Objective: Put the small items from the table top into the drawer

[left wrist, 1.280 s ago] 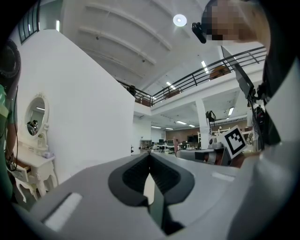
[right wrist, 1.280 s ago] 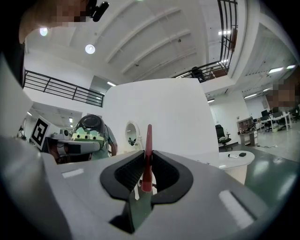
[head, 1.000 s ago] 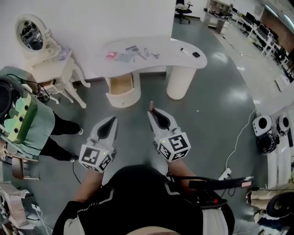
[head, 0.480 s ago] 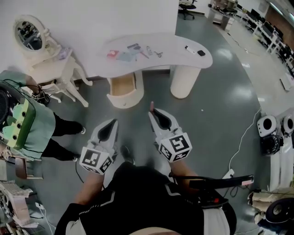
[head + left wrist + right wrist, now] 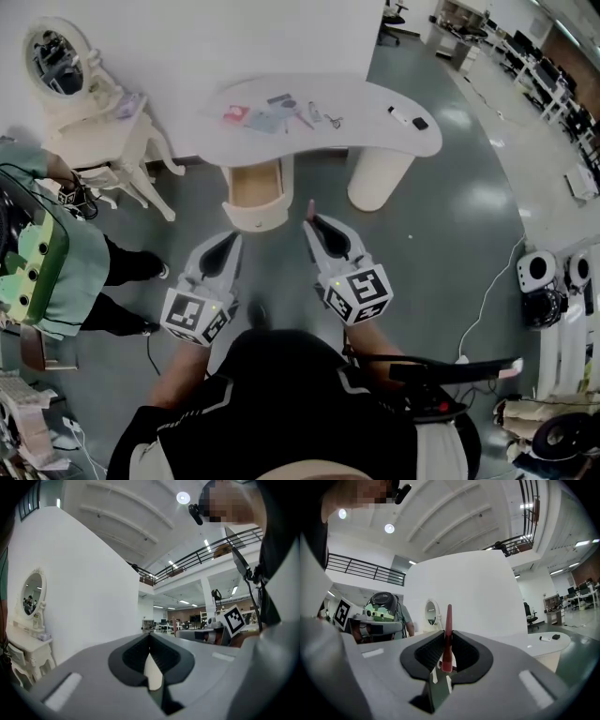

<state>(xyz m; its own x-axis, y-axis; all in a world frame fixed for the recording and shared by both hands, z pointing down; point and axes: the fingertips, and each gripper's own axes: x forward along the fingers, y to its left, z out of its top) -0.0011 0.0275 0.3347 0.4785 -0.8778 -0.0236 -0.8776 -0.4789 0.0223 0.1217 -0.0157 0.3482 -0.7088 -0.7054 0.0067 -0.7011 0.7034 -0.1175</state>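
Observation:
A white curved table (image 5: 375, 141) stands ahead of me. Small items lie on it: a pink piece (image 5: 231, 114), a blue sheet (image 5: 268, 120), scissors (image 5: 333, 119), a white marker (image 5: 401, 114) and a black piece (image 5: 420, 123). Under it an open drawer (image 5: 255, 187) shows a bare wooden inside. My right gripper (image 5: 311, 225) is shut on a thin red stick (image 5: 448, 634), which pokes up past the tips. My left gripper (image 5: 229, 246) is shut with nothing in it, its tips (image 5: 150, 637) meeting. Both hang over the floor, short of the drawer.
At the left stands a white vanity with an oval mirror (image 5: 54, 58). A person in green (image 5: 42, 253) carries a device beside it. White machine bases (image 5: 548, 279) and cables sit on the floor at the right. The table's round pedestal (image 5: 377, 178) is right of the drawer.
The table and drawer have come closer and sit lower in the head view. Both grippers keep the same pose, and the red stick stays held.

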